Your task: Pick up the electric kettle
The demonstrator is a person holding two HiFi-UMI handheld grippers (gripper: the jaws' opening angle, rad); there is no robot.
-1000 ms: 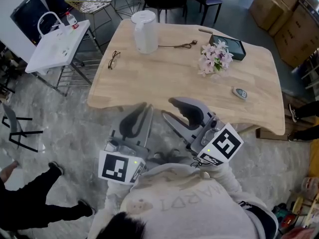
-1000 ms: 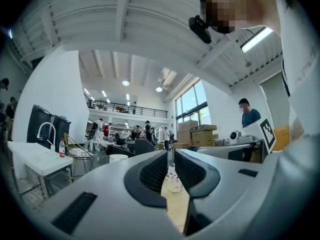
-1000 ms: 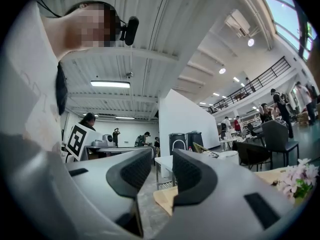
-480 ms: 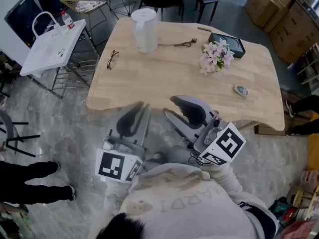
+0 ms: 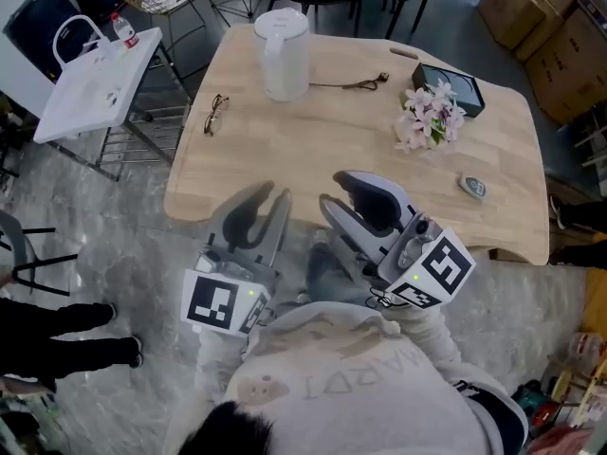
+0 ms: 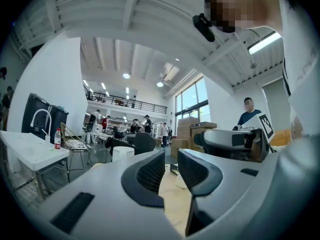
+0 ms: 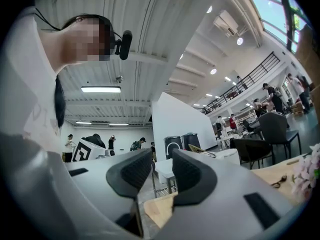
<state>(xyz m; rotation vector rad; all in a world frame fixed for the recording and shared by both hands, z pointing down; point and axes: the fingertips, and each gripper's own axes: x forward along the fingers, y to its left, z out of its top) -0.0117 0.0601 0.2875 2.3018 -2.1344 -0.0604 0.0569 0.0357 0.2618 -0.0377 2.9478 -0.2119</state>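
Note:
The white electric kettle stands upright at the far left of the wooden table; it also shows as a small white cylinder in the left gripper view. Both grippers hang near the table's front edge, well short of the kettle. My left gripper has its jaws a narrow gap apart and holds nothing; its dark pads frame a strip of tabletop. My right gripper is open and empty too, its pads pointing past the table's left corner.
On the table lie glasses, a thin cord, a flower bunch, a dark box and a small oval item. A white side table stands left. Chairs and cardboard boxes lie beyond; a person's legs are at left.
The view has shifted a little, and both grippers sit slightly further right and nearer the table edge. The kettle has not moved. The bystander's legs at left have shifted.

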